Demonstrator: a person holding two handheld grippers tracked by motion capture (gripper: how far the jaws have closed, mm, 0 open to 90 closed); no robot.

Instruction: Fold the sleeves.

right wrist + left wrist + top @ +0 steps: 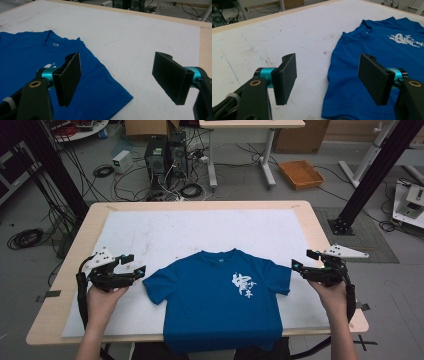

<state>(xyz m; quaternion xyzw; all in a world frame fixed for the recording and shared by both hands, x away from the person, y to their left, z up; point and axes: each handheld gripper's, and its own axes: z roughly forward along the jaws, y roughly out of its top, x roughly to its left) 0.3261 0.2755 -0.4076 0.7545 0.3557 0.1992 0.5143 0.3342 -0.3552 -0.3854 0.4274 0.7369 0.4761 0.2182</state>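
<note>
The table (70,285), a light wooden top, carries a white mat (200,232) that covers most of its surface and bears faint scuffs and marks. On the near half of the mat lies a blue T-shirt (215,305), spread flat with its front up and its collar toward the far edge; its hem hangs over the near edge of the table. A white printed graphic (243,283) sits on the chest, toward the person's right. Both short sleeves are laid outward, one toward each gripper. The left gripper (134,262) is held above the mat just beside the end of the shirt's left-hand sleeve, jaws pointing toward it; in the left gripper view (327,80) the two black jaws stand spread wide, with nothing between the pads, and the sleeve edge lies below the gap between them. The right gripper (304,259) is held at the opposite side, just beside the end of the other sleeve, jaws pointing inward toward the shirt; in the right gripper view (117,80) its jaws are likewise spread wide and empty, with the sleeve corner below the left-hand jaw and bare mat below the other. Neither gripper touches the fabric. Each gripper is carried by one hand that enters from the near edge of the high view.
</note>
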